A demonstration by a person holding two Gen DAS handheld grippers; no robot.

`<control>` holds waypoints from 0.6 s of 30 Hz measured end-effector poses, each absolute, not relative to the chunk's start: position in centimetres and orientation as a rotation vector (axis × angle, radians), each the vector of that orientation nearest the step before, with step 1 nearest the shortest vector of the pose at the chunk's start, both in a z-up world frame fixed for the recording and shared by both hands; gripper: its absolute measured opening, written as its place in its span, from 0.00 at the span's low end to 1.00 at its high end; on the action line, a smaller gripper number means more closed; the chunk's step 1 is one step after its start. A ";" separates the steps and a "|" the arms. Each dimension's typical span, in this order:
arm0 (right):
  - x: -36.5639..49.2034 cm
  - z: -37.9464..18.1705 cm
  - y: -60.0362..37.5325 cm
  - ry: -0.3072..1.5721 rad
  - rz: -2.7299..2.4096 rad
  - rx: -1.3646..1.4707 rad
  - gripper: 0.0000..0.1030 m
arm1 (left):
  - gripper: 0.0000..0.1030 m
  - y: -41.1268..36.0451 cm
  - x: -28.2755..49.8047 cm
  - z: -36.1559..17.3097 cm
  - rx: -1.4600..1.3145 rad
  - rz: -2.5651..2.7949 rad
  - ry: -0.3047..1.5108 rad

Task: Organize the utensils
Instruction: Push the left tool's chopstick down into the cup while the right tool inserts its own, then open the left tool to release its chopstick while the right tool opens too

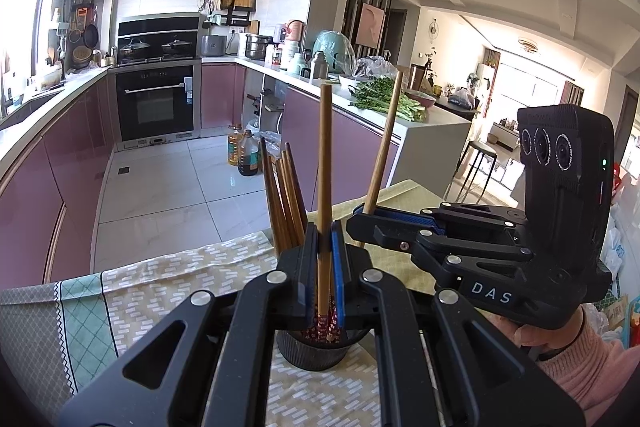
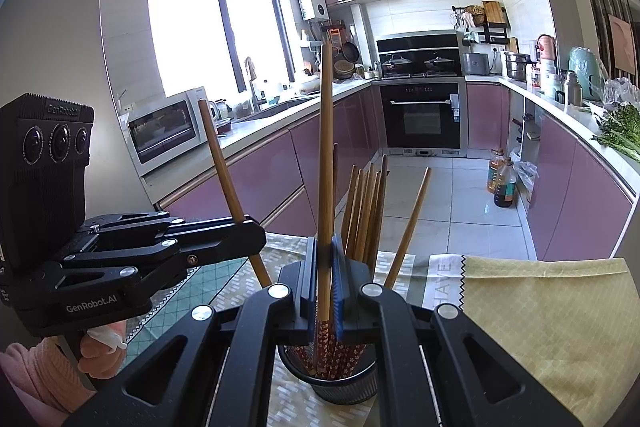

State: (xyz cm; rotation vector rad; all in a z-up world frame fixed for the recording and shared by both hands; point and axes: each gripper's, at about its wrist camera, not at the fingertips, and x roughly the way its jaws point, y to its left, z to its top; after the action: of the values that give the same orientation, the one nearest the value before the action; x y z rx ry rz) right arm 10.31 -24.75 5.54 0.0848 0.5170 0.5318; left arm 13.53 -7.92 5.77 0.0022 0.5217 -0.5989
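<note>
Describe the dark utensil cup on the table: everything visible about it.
The utensil cup is a small, dark, round holder with a ribbed-looking wall, standing upright on the patterned tablecloth. It holds a bundle of wooden chopsticks with red flowered ends down, leaning fanned out. Both hand-held grippers hover just above it, partly hiding its rim.

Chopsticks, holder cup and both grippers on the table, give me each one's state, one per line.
Left gripper: shut on one chopstick, held upright.
Right gripper: shut on one chopstick, held upright.
Left-held chopstick: patterned red end down in the holder.
Right-held chopstick: patterned end down in the holder.
Chopstick holder: upright on the tablecloth, holding a bundle of chopsticks.
</note>
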 end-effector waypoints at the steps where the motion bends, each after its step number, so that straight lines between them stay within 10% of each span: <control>1: 10.3 5.4 -24.7 0.520 0.532 0.084 0.06 | 0.07 -8.0 13.3 5.7 0.005 -0.600 0.524; 18: 11.9 2.8 -23.9 0.608 0.529 0.077 0.06 | 0.07 -9.0 14.5 3.7 0.034 -0.612 0.633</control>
State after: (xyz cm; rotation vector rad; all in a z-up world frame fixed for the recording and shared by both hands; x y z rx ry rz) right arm 11.86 -23.86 2.76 0.0766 0.6081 0.5293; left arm 14.55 -8.97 3.66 0.0343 0.6334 -0.6124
